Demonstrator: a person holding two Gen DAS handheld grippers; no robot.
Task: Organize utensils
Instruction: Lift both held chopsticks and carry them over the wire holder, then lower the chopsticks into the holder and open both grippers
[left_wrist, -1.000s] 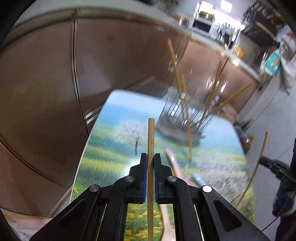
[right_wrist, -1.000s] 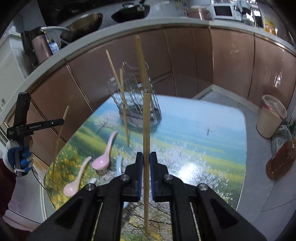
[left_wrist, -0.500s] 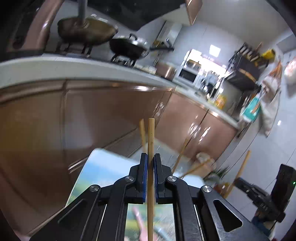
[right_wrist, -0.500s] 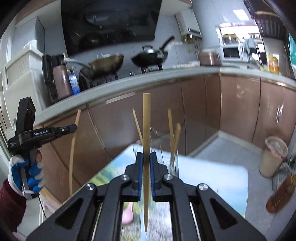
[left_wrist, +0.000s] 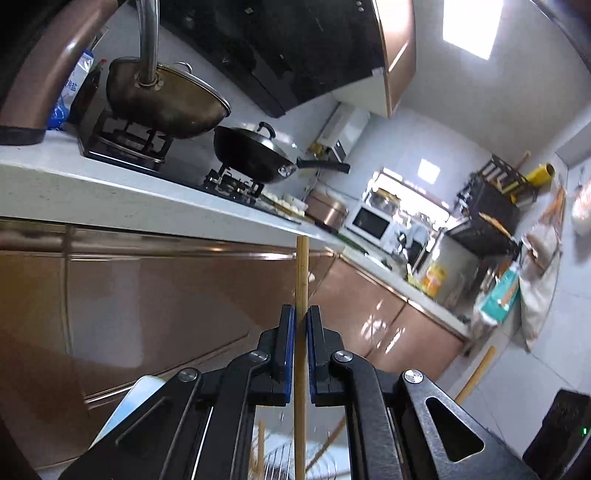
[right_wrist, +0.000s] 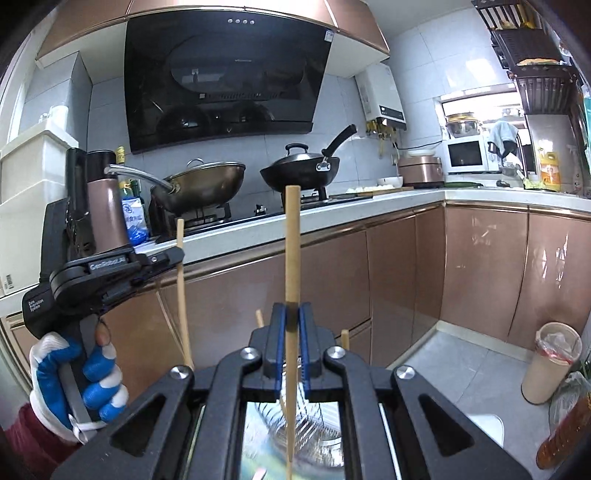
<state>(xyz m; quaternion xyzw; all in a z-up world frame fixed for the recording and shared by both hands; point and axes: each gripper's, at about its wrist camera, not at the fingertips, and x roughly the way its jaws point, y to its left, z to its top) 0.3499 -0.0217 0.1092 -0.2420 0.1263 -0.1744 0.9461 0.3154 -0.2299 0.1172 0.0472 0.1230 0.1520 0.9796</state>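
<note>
The left tongs (left_wrist: 302, 314) are closed tight on a wooden chopstick (left_wrist: 301, 280), their blue pads pressed against its sides. That chopstick stands upright, its long axis running straight up and down: the blunt top end points at the stove counter above, the lower part drops between the arms toward the wire rack (right_wrist: 314, 428). The right tongs (right_wrist: 291, 314) are likewise clamped shut on a second chopstick (right_wrist: 291, 243), which also stands nearly vertical, leaning only a little, its thick end up and its thin tip hanging down over the wire rack.

Seen from the right wrist view, the left tongs sit up and to the left of the wire rack, held by a hand in a blue-and-white glove (right_wrist: 79, 380), with their chopstick crossing them upright. The wire rack rests on the table (right_wrist: 273, 458) directly below the right tongs, and more chopsticks (right_wrist: 260, 319) stand inside it, tips poking upward.
</note>
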